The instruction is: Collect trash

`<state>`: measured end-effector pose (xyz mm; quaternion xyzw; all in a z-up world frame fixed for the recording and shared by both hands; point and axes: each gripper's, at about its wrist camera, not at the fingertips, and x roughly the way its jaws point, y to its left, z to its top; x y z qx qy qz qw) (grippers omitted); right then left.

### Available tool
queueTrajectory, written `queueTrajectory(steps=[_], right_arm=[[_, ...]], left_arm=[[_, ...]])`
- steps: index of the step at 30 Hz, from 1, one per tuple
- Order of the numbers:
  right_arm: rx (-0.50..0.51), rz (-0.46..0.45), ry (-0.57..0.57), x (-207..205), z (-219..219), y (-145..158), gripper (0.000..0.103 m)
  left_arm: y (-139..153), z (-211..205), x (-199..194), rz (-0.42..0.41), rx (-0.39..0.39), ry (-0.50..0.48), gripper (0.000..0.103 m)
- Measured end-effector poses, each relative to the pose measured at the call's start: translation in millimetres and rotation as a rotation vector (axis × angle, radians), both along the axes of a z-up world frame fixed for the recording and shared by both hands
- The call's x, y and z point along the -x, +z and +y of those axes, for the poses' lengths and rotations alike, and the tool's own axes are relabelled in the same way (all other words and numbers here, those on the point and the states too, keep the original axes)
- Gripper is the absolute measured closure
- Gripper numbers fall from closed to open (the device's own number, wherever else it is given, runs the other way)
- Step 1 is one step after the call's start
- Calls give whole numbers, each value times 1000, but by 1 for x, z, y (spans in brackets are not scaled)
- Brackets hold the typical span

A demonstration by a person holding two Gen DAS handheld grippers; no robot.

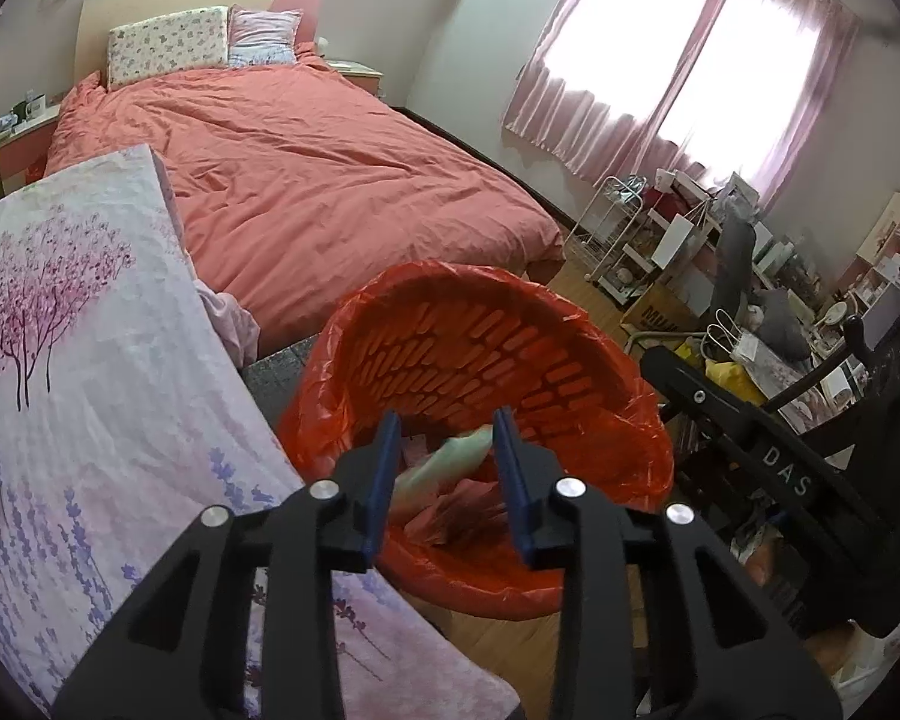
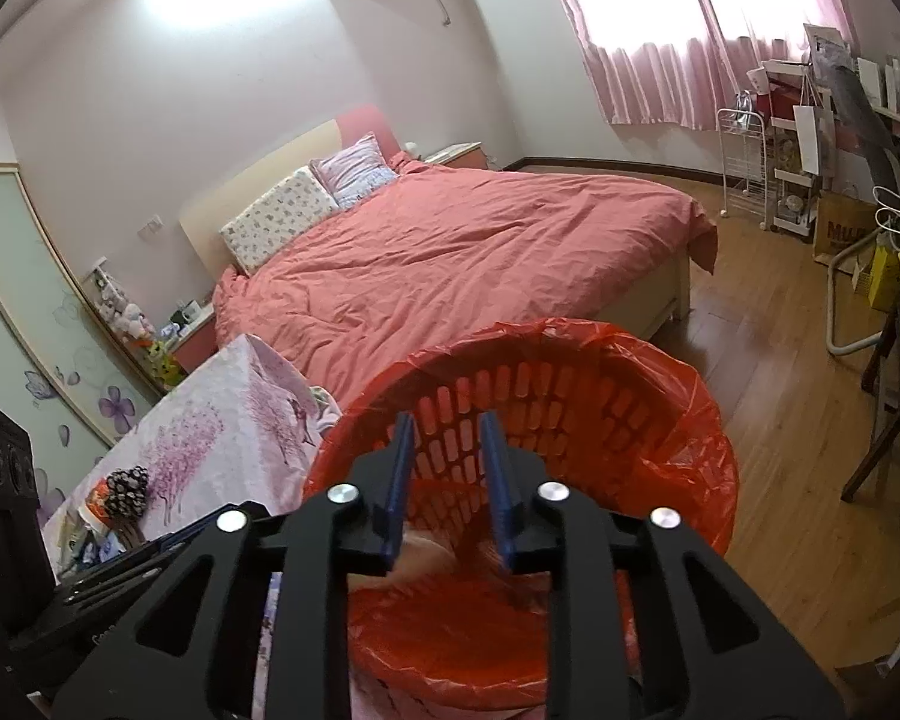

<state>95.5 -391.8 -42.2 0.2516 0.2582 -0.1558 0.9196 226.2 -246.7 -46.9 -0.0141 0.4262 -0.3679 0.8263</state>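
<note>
Left wrist view: left tool point(image 1: 447, 468) poised over the mouth of the red-lined trash basket point(image 1: 600, 324), blue fingers point(image 1: 384, 480) spread apart, nothing pinched between them. Inside the basket, a pale green wrapper point(image 1: 450, 459) and pinkish crumpled scraps point(image 1: 468, 510) lying at the bottom, below the fingers and clear of them. Beside the basket, a counter point(image 1: 90, 360) under a floral cloth with pink trees. Beyond the basket, a bed point(image 1: 330, 180) with a salmon duvet. On the basket's other side, part of the right tool's black body point(image 1: 780, 450).

Right wrist view: right tool point(image 2: 447, 468) likewise above the basket point(image 2: 660, 396), fingers point(image 2: 498, 480) parted, empty. Blurred pinkish trash point(image 2: 426, 552) low inside the basket, under the fingertips. Just beside the basket, the floral counter point(image 2: 222, 420), carrying a pine cone point(image 2: 127, 489) at its near end. Behind the basket, the bed point(image 2: 450, 252); wooden floor point(image 2: 780, 420) around it.
</note>
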Motion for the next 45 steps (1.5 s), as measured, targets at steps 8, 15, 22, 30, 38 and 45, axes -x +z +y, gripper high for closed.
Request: queueTrajectory(steps=[8, 15, 22, 30, 38, 45], right_arm=[[49, 21, 12, -3, 12, 8, 75], [93, 30, 74, -12, 42, 16, 75], [113, 44, 168, -26, 84, 19, 75], [135, 79, 312, -50, 153, 14, 75], [149, 125, 435, -77, 213, -1, 75], [145, 157, 502, -89, 246, -13, 75]], left_arm=[[7, 27, 6, -55, -31, 54, 61], [19, 83, 6, -106, -61, 142, 56], [29, 160, 7, -158, -98, 276, 54], [37, 264, -5, -180, -124, 494, 48], [31, 342, -33, -145, -164, 679, 48], [8, 347, -61, -76, -191, 685, 48]])
